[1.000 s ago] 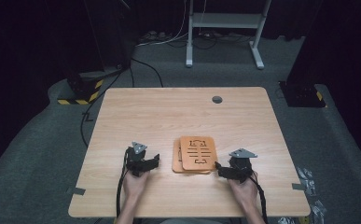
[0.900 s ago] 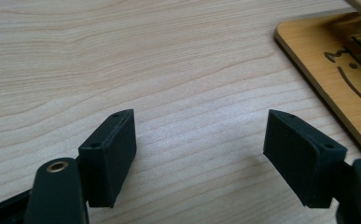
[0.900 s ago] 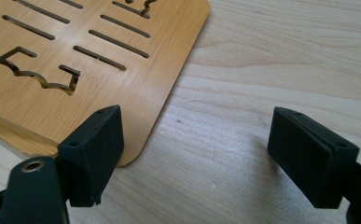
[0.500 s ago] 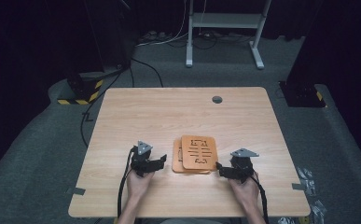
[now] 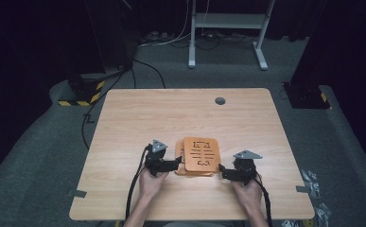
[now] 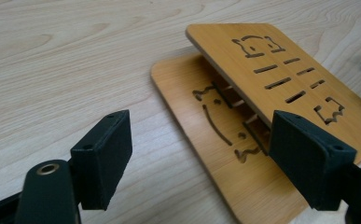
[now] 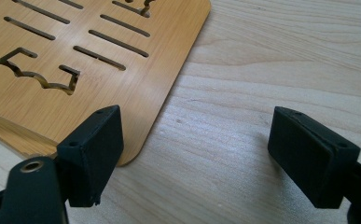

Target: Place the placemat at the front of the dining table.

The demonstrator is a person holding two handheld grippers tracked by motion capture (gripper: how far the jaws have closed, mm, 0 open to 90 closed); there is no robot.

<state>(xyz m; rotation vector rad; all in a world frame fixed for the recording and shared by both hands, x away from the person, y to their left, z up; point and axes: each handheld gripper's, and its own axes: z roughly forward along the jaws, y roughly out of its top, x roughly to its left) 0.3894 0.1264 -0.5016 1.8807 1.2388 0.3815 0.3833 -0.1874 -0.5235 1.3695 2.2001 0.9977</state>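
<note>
Currently, the table (image 5: 138, 118) carries two orange bamboo boards with cut-out slots near its front edge. The lower board (image 6: 201, 140) lies flat; the upper board (image 5: 201, 153) rests tilted on it, one edge raised. The left hand-held gripper (image 5: 177, 162) and right hand-held gripper (image 5: 221, 170) flank the stack, both with jaws spread and empty. Judged step: grasping the boards. Align each jaw pair with a board edge before closing, and avoid pushing the stack sideways.
</note>
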